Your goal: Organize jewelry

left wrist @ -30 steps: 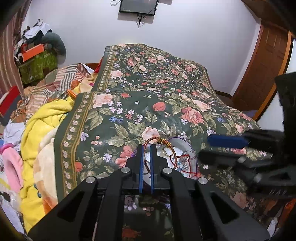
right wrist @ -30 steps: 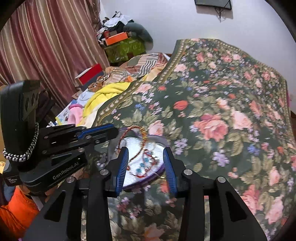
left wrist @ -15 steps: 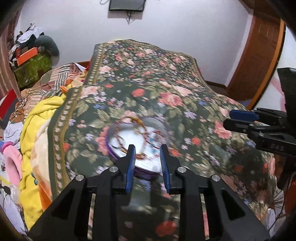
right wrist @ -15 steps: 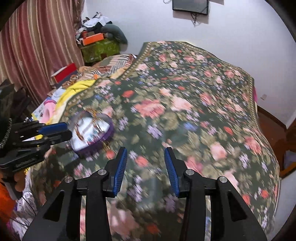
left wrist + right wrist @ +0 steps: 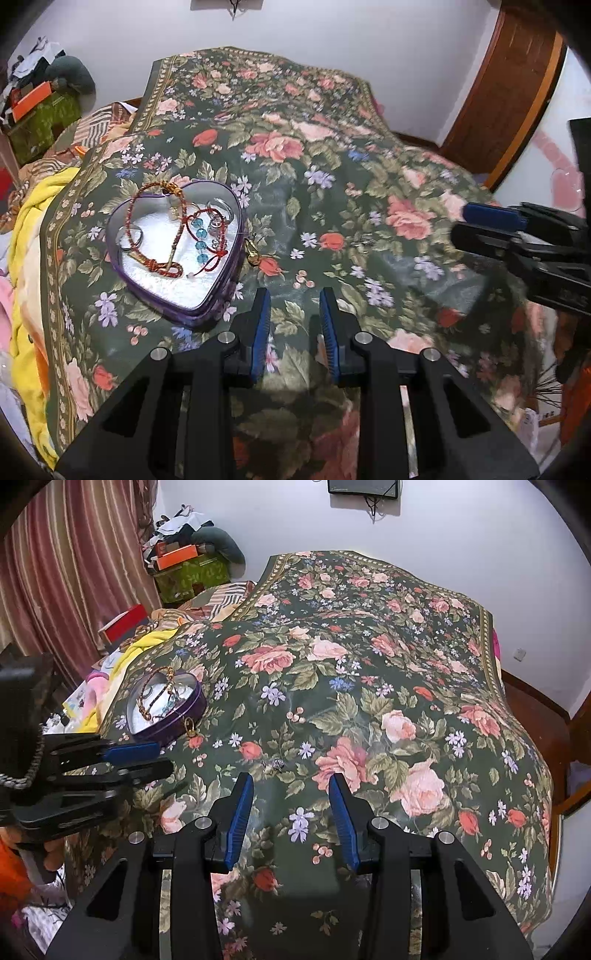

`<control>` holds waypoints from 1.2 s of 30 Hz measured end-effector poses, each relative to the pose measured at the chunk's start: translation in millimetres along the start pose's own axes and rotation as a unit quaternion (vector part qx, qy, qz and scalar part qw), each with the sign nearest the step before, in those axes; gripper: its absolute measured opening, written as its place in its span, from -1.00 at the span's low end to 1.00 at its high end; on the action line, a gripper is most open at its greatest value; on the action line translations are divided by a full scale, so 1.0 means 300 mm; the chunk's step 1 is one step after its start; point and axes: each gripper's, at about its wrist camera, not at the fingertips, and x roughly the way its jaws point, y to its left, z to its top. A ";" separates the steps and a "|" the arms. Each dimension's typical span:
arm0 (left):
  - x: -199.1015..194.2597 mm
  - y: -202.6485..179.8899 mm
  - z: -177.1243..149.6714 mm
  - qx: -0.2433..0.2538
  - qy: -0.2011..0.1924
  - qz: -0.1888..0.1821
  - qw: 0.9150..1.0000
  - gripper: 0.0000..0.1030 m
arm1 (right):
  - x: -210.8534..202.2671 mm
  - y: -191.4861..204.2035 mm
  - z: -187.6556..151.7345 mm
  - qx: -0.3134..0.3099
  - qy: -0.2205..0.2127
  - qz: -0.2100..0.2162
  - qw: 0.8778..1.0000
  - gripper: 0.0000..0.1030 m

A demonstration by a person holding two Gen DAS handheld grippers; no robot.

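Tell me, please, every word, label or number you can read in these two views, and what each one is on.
None can be read.
Right gripper: pale lettering on its black body, too blurred.
Left gripper: no legible marking.
Orange box on the far pile: print too small.
Heart tin: no text visible.

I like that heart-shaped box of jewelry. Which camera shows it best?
The left wrist view: the heart-shaped box is near and seen from above, its red cords and blue beads distinct. In the right wrist view the box is small and off to the left, contents hard to distinguish.
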 end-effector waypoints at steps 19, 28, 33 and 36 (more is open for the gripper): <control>0.131 0.072 0.068 -0.027 -0.008 0.073 0.997 -0.63 | 0.109 0.020 0.015 -0.030 0.042 0.008 0.999 -0.24; 0.136 0.099 0.077 -0.031 -0.015 0.073 0.997 -0.84 | 0.176 0.046 0.028 -0.050 0.076 0.011 0.996 -0.24; 0.098 0.105 0.068 -0.028 -0.023 0.048 0.998 -0.85 | 0.207 0.050 0.026 -0.054 0.088 0.006 0.995 -0.25; 0.058 0.096 0.066 -0.021 -0.033 0.039 0.998 -0.85 | 0.225 0.046 0.030 -0.048 0.096 0.011 0.994 -0.25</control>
